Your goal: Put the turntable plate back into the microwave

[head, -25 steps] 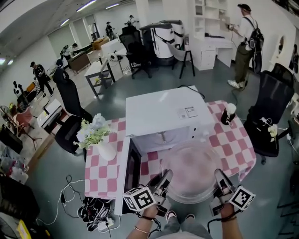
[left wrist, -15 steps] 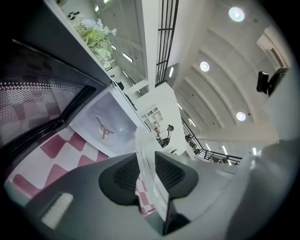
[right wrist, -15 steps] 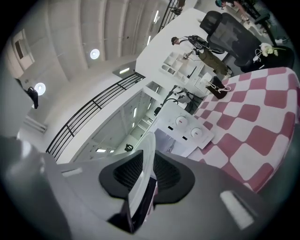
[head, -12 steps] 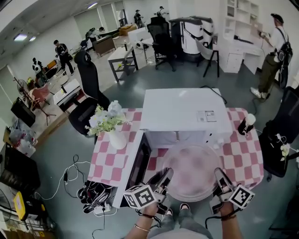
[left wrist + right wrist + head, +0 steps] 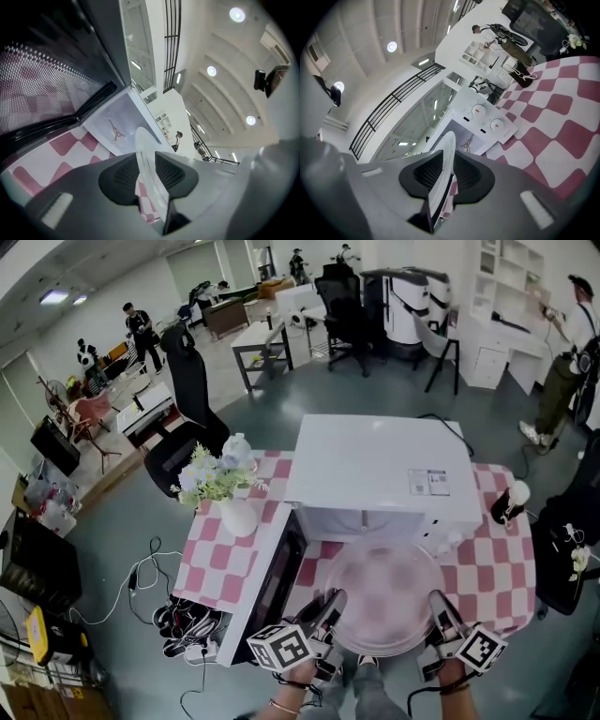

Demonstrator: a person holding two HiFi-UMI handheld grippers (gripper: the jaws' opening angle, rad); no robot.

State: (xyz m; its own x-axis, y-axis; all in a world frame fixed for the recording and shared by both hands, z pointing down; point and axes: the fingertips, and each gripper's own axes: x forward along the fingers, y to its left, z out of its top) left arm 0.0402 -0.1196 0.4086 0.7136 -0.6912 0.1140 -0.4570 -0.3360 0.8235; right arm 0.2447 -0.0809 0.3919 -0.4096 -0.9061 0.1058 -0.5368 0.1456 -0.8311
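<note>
Pink-checked cloth [image 5: 220, 568], grey office floor [image 5: 122, 521]; L gripper [image 5: 330, 604] & R gripper [image 5: 439, 604] each clamp glass plate [image 5: 384, 596].

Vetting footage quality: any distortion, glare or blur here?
Head view: strong fisheye bending, glass plate nearly see-through over the checked cloth. Left gripper view: ceiling lamps glare, dark rounded corners. Right gripper view: plate's rim looms large, slightly soft.

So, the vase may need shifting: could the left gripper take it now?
Probably not: the left gripper is shut on the plate, and the open door stands between it and the vase.
</note>
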